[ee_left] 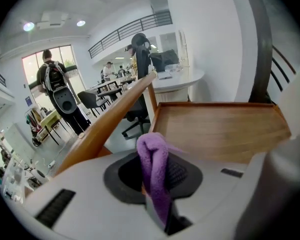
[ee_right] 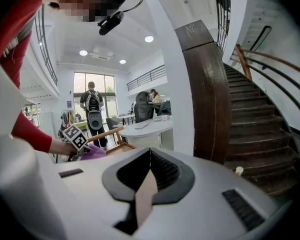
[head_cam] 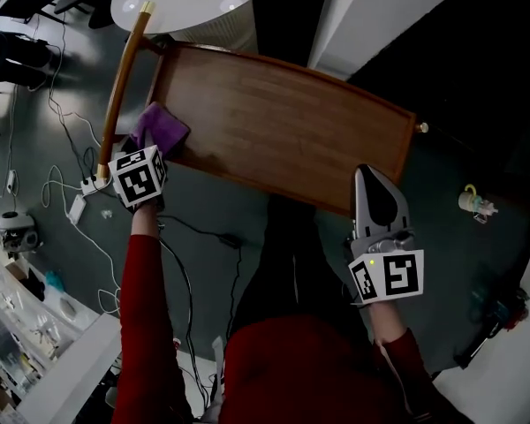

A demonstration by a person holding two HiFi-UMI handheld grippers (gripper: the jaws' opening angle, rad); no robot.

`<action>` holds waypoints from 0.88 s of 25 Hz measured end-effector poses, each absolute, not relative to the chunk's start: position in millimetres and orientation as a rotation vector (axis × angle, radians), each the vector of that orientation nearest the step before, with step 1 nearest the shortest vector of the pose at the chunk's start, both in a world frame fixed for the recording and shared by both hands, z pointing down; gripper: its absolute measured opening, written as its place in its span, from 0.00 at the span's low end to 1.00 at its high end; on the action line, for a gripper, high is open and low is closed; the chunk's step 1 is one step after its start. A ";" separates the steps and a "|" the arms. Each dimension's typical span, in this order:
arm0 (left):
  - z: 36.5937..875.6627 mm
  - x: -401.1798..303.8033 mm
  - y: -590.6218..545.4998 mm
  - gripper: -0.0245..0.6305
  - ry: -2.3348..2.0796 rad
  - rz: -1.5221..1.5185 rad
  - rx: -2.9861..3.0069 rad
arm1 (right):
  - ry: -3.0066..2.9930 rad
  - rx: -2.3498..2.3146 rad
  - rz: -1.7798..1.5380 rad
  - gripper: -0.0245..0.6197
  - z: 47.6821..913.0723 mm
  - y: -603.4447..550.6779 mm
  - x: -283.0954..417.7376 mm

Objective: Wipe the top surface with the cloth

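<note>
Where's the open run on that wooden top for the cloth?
Most of the brown wooden tray top is bare, from the purple cloth at its left end across to the right rim. Only the left end is crowded: the left gripper pinches the cloth beside the wooden handle bar. The shut right gripper sits at the near right corner.

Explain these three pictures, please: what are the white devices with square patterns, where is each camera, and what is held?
A person in red sleeves holds a two-jaw gripper in each hand. The head view looks down from the person's head; each gripper view rides on one gripper and looks along its jaws. The left gripper is shut on a purple cloth at the left end of the wooden top surface. The right gripper is shut and empty, by the near right edge.
</note>
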State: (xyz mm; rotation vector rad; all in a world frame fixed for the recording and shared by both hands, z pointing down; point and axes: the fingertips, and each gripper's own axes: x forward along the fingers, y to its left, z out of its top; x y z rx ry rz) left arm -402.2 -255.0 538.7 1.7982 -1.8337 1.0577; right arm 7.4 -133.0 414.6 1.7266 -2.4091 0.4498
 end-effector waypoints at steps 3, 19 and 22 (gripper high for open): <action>515.2 -400.1 -250.7 0.13 -1.925 1.014 1.854 | -2.414 1.755 0.420 0.06 407.1 -135.1 9.8; 336.0 -277.2 -200.3 0.13 -1.983 0.400 2.361 | -2.562 1.837 0.134 0.06 327.5 -140.7 17.7; 319.7 -245.1 -189.2 0.13 -1.916 0.335 2.448 | -2.580 1.845 0.090 0.06 316.8 -138.7 17.5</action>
